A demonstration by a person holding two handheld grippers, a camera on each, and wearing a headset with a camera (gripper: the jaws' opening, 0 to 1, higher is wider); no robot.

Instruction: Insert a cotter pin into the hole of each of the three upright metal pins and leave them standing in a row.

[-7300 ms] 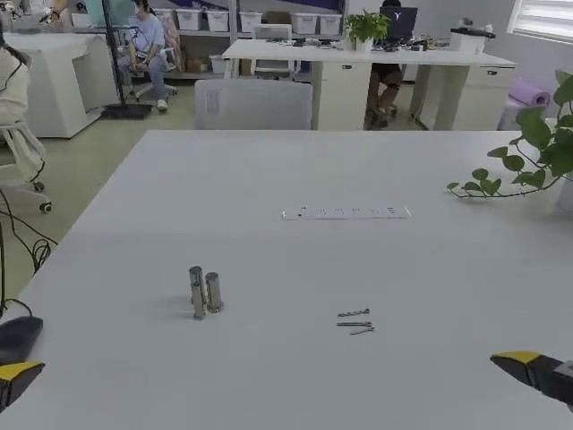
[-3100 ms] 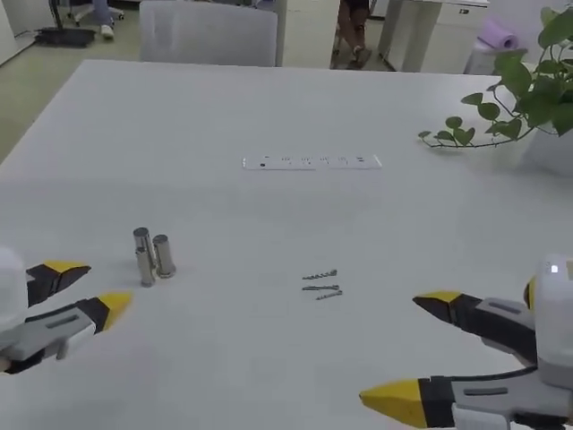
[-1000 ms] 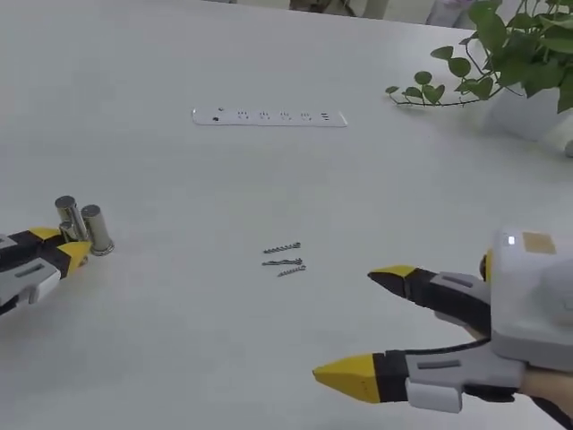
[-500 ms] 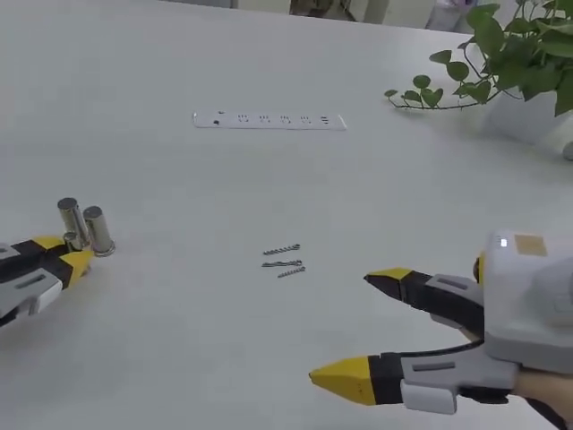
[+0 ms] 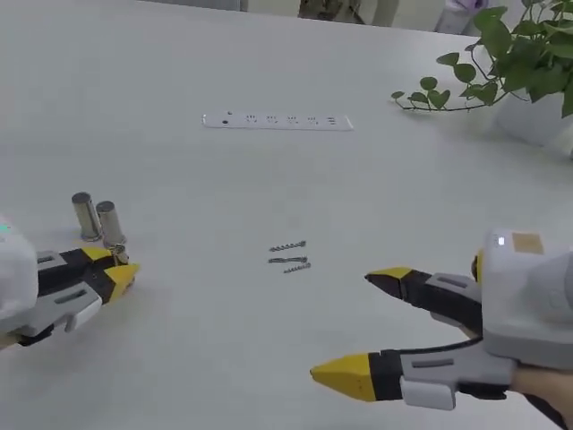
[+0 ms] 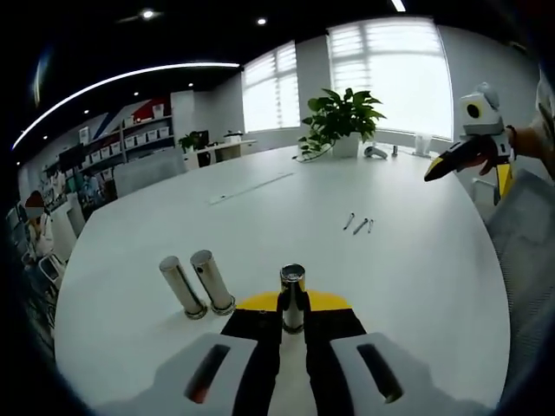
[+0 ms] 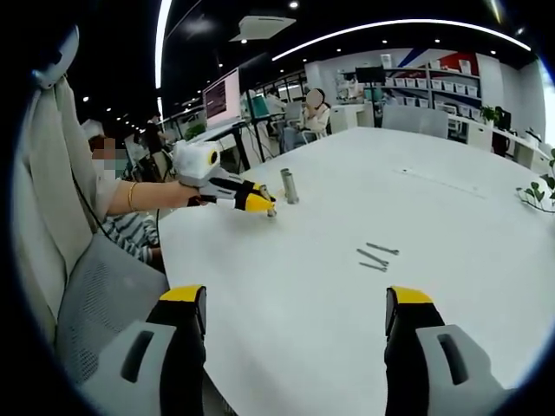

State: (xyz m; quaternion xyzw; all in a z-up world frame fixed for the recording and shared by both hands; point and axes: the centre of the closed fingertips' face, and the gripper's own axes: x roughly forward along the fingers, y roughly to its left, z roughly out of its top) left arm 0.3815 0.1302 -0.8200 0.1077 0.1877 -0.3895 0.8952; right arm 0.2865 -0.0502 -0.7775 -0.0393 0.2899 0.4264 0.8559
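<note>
Head view looks down on table (image 5: 269, 179) from its near edge. Left gripper view low, close behind metal pin (image 6: 292, 295), faces plant (image 6: 341, 117). Right gripper view higher, faces shelves (image 7: 442, 85); all share cotter pins (image 5: 288, 256)

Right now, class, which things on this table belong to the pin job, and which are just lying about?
Job: held metal pin, left gripper shut on it; two standing metal pins; three cotter pins; right gripper, open.
Lying about: power strip; potted plant.

Metal pins (image 5: 106, 222) glossy, smooth; cotter pins (image 5: 288, 253) dull metal; table (image 5: 269, 179) matt.
</note>
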